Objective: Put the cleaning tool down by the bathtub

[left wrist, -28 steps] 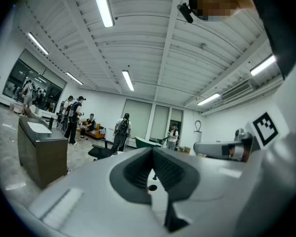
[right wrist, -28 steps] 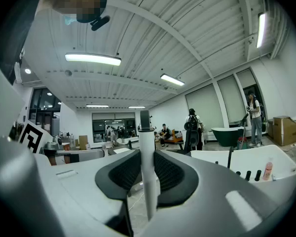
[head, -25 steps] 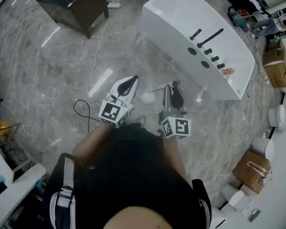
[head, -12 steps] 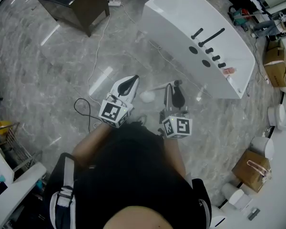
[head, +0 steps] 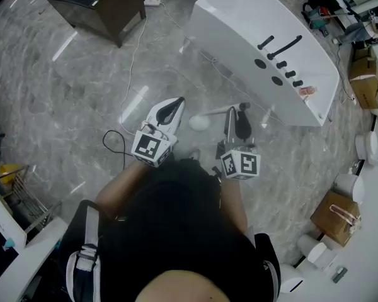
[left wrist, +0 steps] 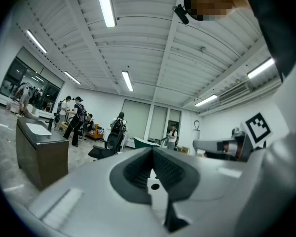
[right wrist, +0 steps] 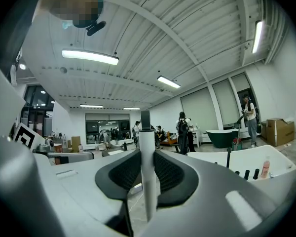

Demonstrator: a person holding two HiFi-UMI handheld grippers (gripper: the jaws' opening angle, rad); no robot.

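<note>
In the right gripper view a thin white handle with a dark tip [right wrist: 146, 162] stands upright, and the dark pads of my right gripper [right wrist: 147, 154] are shut on it. It belongs to the cleaning tool [head: 199, 123], seen in the head view as a round white head hanging over the grey floor between the two grippers. The right gripper [head: 234, 116] is held out in front of the person. The white bathtub [head: 239, 30] lies just beyond it, and its rim [right wrist: 246, 163] shows at the right. My left gripper [head: 169, 110] [left wrist: 152, 154] is shut with nothing in it.
Black tap fittings [head: 279, 48] and a pink bottle [head: 304, 92] sit on the tub's deck. A dark cabinet [head: 107, 2] stands at the far left. Cables [head: 131, 61] trail across the marble floor. Cardboard boxes [head: 364, 77] and white fixtures [head: 367, 148] line the right side.
The right gripper with the tool has drifted slightly right, toward the tub. The left gripper has hardly moved.
</note>
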